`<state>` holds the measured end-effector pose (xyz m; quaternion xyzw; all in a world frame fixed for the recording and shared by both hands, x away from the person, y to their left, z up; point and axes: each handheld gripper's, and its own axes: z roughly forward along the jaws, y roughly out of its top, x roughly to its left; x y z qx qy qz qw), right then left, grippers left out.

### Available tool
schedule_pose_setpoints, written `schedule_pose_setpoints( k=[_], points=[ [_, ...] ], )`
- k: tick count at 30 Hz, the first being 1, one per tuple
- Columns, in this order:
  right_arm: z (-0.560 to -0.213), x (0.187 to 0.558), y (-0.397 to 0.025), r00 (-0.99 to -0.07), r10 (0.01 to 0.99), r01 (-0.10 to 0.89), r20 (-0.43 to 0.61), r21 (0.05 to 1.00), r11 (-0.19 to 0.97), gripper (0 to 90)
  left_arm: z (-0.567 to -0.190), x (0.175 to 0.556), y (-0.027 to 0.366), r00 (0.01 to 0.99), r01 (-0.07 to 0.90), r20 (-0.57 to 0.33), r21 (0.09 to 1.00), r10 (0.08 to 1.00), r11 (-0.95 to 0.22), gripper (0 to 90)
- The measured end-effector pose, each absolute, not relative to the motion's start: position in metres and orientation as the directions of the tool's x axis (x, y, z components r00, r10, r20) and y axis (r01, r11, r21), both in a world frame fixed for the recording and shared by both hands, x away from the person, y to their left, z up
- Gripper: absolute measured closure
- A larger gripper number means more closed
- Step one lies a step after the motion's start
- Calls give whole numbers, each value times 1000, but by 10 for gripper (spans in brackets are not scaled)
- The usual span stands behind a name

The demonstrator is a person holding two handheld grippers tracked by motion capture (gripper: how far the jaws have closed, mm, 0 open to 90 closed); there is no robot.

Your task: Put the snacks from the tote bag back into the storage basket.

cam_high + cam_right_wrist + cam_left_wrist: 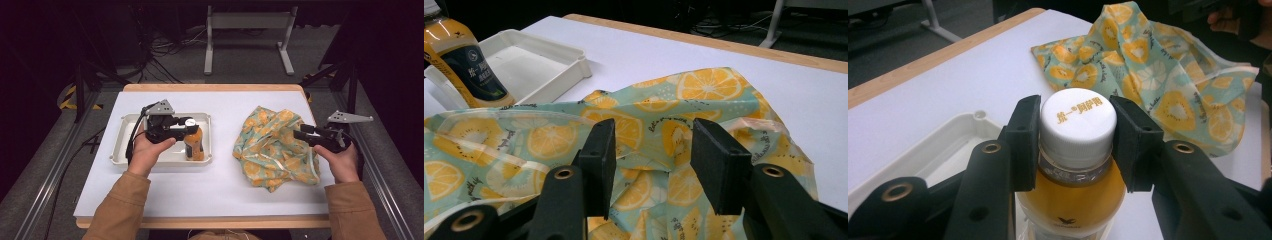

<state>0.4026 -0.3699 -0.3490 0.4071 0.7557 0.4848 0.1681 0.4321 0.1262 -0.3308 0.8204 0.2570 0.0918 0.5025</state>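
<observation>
A bottle of orange juice [194, 144] with a white cap [1078, 117] stands upright in the near right part of a white tray [120, 145]. My left gripper [190, 124] is shut on the bottle's neck and cap, one black pad pressed on each side [1077, 142]. The bottle's label side [469, 65] and the tray [549, 55] also appear in the right gripper view. To the right lies a crumpled cloth bag printed with orange slices [272, 147]. My right gripper [300, 134] hovers open over the bag's right side [651, 150], with the fabric [704, 85] below its jaws.
The table has a white top [165, 190] with a wooden edge [210, 87]. Metal rails run along both sides of it. A white stand's legs [247, 22] and cables are on the floor beyond the far edge. The bag [1148, 65] lies just past the tray [963, 125].
</observation>
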Motion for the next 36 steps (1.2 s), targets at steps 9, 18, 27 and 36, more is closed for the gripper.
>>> schedule_pose_setpoints(
  k=[9, 18, 27, 36],
  points=[
    [-350, 403, -369, -614, 777, 455, 139, 867, 204, 533, -334, 432, 123, 855, 327, -96, 862, 509, -387, 580],
    [-350, 403, -368, -616, 776, 455, 137, 866, 208, 529, -335, 430, 121, 860, 314, -82, 863, 504, -396, 579],
    [-350, 403, -368, -615, 776, 457, 138, 864, 209, 528, -335, 425, 118, 870, 287, -53, 863, 490, -415, 571],
    [-349, 403, -368, -616, 776, 457, 140, 865, 207, 525, -331, 421, 118, 861, 292, -62, 872, 504, -393, 420]
  ],
)
